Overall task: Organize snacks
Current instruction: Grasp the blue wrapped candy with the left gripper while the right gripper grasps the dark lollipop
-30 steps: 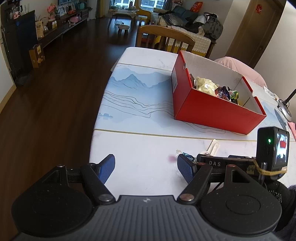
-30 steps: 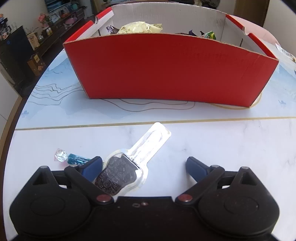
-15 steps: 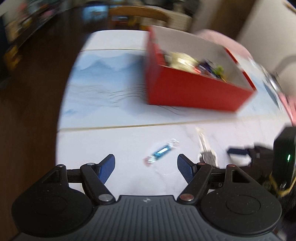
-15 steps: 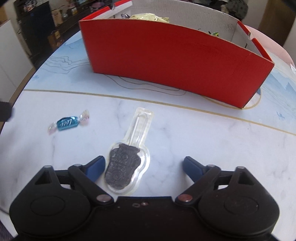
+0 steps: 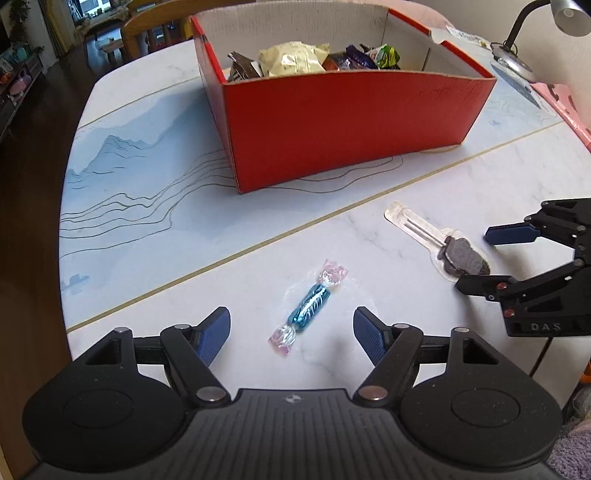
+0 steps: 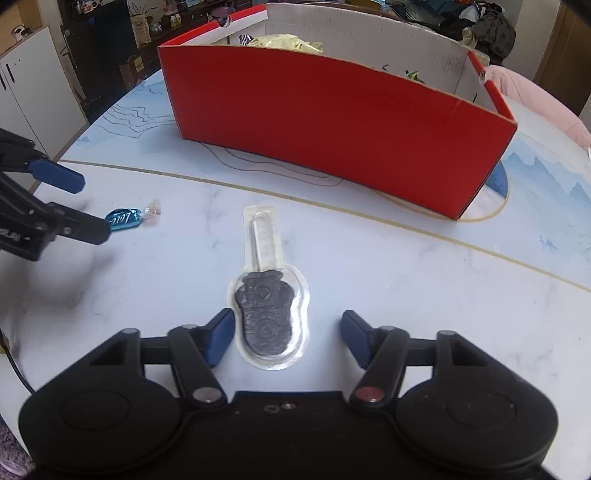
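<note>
A blue foil candy [image 5: 308,305] with clear twisted ends lies on the white table, between the fingers of my open left gripper [image 5: 291,334]. It also shows in the right wrist view [image 6: 123,219]. A dark lollipop in a clear wrapper [image 6: 266,309] lies between the fingers of my open right gripper [image 6: 288,339], nearer the left finger, stick pointing away. It also shows in the left wrist view [image 5: 461,258]. A red cardboard box [image 5: 351,118] holding several snack packs [image 5: 291,59] stands behind both; it shows in the right wrist view too [image 6: 332,122].
The table [image 5: 147,206] has a blue mountain print and its left edge drops to a dark wood floor [image 5: 26,184]. A desk lamp [image 5: 517,48] stands at the far right. A wooden chair [image 5: 155,22] is behind the table.
My left gripper swung right and closer, so the blue candy now lies between its fingers. My right gripper shifted so the lollipop sits straighter between its fingers. Both stayed open.
</note>
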`<state>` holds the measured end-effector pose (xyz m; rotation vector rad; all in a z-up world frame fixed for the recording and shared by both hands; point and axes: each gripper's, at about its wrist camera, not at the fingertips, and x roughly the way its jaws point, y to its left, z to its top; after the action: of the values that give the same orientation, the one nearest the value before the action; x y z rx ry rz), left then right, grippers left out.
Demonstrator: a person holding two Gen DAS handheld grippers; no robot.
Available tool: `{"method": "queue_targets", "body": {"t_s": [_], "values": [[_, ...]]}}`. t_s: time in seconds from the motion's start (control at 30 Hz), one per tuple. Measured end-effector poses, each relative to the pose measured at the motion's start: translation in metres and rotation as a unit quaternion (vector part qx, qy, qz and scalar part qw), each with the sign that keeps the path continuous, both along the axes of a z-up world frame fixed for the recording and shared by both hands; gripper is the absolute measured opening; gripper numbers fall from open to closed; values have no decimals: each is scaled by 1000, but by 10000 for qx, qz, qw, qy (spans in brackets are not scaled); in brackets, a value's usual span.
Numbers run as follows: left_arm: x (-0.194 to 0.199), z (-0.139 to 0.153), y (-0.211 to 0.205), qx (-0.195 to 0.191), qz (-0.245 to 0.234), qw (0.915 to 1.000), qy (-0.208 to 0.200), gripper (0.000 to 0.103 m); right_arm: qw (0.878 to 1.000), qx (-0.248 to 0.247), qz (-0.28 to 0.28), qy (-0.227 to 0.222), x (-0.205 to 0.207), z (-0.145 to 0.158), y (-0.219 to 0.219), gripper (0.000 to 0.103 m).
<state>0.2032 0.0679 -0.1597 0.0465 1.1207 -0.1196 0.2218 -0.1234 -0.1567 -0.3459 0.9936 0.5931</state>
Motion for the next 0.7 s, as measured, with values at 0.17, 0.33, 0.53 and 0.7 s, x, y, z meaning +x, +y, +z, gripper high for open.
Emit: {"method": "queue_targets", "body": {"t_s": [0.17,0.33,0.53,0.7], "values": [[9,-8,-9,97,-81,9999,76,64,9994,-72,282,-169,-2,4,4,52],[14,-15,-16,160,-125,9997,151,48,9989,-111,365,-277,-3,3,7,49],[14,-13,-22,99,-97,9999,76,25,9978,-147,506,-408,-9,2,12,41],[13,-13,-26,58,111,9999,54,13,9984,-94,374,-412,-8,2,8,38]]}}
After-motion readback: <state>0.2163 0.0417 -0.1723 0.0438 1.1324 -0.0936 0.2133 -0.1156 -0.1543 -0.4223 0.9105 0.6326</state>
